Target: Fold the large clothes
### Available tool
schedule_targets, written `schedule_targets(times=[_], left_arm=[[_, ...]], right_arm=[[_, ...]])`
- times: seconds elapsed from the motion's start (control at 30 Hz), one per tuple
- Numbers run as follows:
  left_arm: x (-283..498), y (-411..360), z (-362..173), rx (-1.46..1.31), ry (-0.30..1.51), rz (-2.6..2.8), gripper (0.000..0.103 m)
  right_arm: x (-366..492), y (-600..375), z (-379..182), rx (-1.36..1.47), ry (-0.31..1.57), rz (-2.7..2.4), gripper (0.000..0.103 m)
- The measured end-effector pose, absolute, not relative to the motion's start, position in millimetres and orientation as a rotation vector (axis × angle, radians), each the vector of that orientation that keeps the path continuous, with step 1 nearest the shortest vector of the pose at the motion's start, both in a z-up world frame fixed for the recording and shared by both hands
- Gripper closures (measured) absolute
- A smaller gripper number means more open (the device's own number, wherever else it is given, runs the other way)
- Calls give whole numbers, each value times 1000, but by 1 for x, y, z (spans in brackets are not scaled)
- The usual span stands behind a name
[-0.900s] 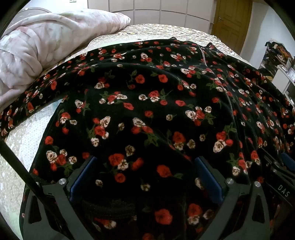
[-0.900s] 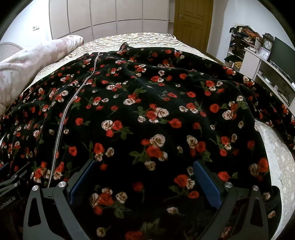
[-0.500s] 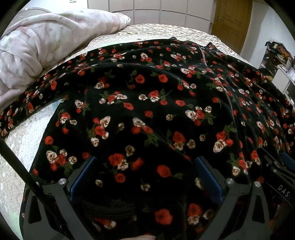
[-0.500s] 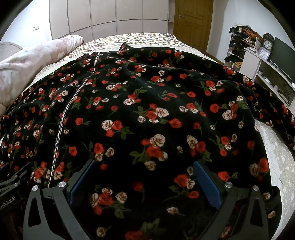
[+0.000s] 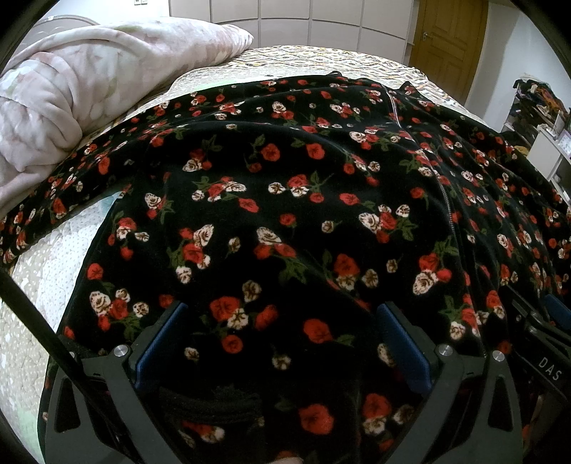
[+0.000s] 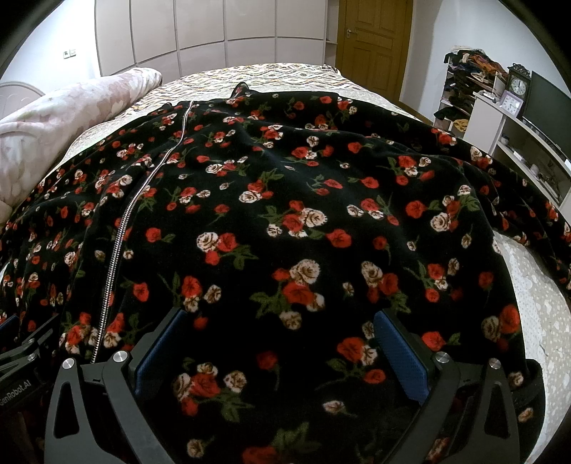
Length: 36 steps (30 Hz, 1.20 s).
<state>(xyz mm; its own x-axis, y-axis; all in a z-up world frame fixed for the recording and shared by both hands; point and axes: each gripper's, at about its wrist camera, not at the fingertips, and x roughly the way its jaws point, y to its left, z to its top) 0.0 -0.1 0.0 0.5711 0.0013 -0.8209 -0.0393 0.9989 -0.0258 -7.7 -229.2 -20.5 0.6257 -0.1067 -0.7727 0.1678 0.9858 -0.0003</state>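
A large black fleece garment printed with red and cream roses and green leaves point(image 5: 285, 200) lies spread flat over a bed with a pale patterned quilted cover point(image 5: 43, 278), reaching nearly from one side of the mattress to the other. A silver zip point(image 6: 125, 228) runs down its front; it shows left of centre in the right wrist view and as a darker line at the right in the left wrist view. One sleeve stretches out toward the left edge of the bed, below a rolled pinkish-white plush blanket point(image 5: 71, 92) that lies along that side. The other sleeve trails off to the right, over the pale cover.

The left gripper point(image 5: 282, 342) hangs over the near hem of the garment, tilted downward. Its jaws are spread wide, the blue pads apart with only flat cloth below them and nothing pinched. The right gripper point(image 6: 282, 342) hangs in the same way over the hem just beside it, jaws likewise released and wide apart, gripping nothing. Each gripper's black frame shows at the edge of the other's view.

Beyond the bed stand white wardrobe panels point(image 6: 214, 28) and a brown wooden door point(image 6: 373, 43). At the right a white shelf unit point(image 6: 499, 125) carries a clock and piled clothes.
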Motion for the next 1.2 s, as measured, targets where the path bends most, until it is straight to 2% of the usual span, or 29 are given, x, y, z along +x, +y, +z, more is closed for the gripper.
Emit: schedule_targets(times=[1.2], left_arm=[[0,0,0,-33,964,29,0]], right_arm=[[-7,-229,-20,76,886,-155,0]])
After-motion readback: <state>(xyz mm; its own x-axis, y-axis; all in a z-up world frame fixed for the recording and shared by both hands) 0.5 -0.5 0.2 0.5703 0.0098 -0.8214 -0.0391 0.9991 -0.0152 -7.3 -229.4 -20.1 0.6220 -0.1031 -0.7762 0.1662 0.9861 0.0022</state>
